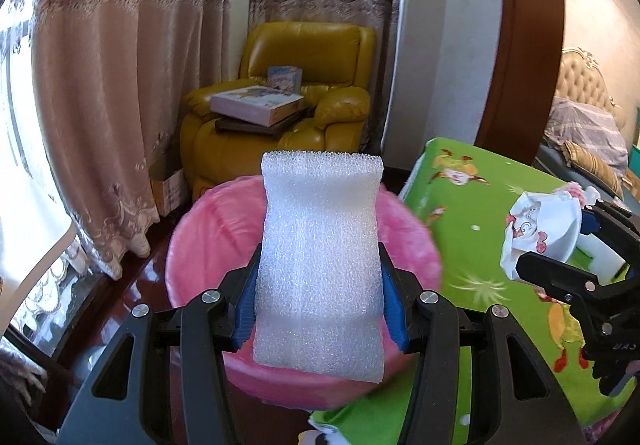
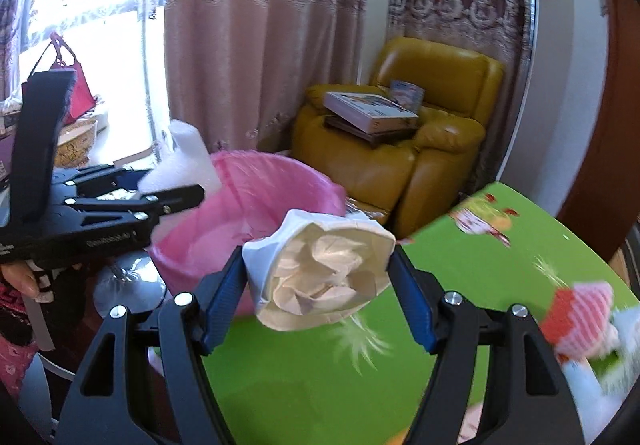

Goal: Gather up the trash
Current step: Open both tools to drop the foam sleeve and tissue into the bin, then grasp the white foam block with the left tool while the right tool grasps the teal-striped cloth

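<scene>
Curtained room, one yellow armchair at the back with two stacked boxes on its seat, and one pink-lined trash bin in front of it, beside the green cartoon-print table. The left gripper is clamped on one white foam sheet, held upright right over the bin's mouth. The right gripper grips one crumpled paper cup, just beside the bin's rim, over the table edge.
</scene>
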`<control>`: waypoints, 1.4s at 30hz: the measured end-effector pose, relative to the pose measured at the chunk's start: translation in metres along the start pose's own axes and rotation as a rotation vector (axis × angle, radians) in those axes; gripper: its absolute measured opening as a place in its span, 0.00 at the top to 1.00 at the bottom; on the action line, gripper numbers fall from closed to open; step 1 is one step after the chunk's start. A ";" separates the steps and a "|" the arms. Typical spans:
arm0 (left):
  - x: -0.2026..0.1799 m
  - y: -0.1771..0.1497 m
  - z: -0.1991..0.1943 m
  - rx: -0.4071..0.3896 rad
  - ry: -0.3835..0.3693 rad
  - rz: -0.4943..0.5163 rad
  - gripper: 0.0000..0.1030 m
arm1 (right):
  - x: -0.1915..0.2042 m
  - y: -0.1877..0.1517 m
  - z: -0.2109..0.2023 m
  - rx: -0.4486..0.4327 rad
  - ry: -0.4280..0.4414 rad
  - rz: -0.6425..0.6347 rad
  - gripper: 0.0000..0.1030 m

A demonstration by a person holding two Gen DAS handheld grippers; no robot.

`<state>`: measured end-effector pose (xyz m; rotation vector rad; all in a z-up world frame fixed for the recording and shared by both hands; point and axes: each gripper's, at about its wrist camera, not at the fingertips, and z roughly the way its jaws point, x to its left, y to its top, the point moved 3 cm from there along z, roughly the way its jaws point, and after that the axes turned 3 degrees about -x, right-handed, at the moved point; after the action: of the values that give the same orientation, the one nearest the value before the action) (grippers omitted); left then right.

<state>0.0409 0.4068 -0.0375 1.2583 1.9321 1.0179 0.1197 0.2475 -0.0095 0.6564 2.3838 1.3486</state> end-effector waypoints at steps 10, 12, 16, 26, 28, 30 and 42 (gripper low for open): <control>0.037 0.000 0.028 0.058 -0.040 -0.066 0.48 | 0.015 0.029 0.061 0.000 0.133 0.050 0.25; 0.044 -0.003 0.030 0.060 -0.018 -0.093 0.36 | 0.012 0.029 0.065 -0.003 0.121 0.063 0.21; 0.051 -0.010 0.023 0.030 0.020 -0.114 0.23 | -0.001 0.025 0.054 -0.011 0.124 0.114 0.21; 0.009 -0.024 -0.018 -0.092 0.086 -0.031 0.07 | -0.029 -0.010 -0.016 -0.031 0.015 0.097 0.21; -0.010 -0.025 -0.027 -0.114 0.071 0.010 0.07 | -0.036 -0.017 -0.033 -0.039 -0.043 0.090 0.21; -0.031 -0.026 -0.035 -0.126 0.043 0.038 0.07 | -0.049 -0.026 -0.054 -0.056 -0.115 0.089 0.20; -0.160 -0.032 -0.042 -0.097 -0.201 0.146 0.07 | -0.172 -0.113 -0.166 -0.037 -0.391 0.351 0.20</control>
<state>0.0499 0.2392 -0.0308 1.4050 1.6404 1.0021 0.1575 -0.0140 -0.0152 1.2466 1.9887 1.2452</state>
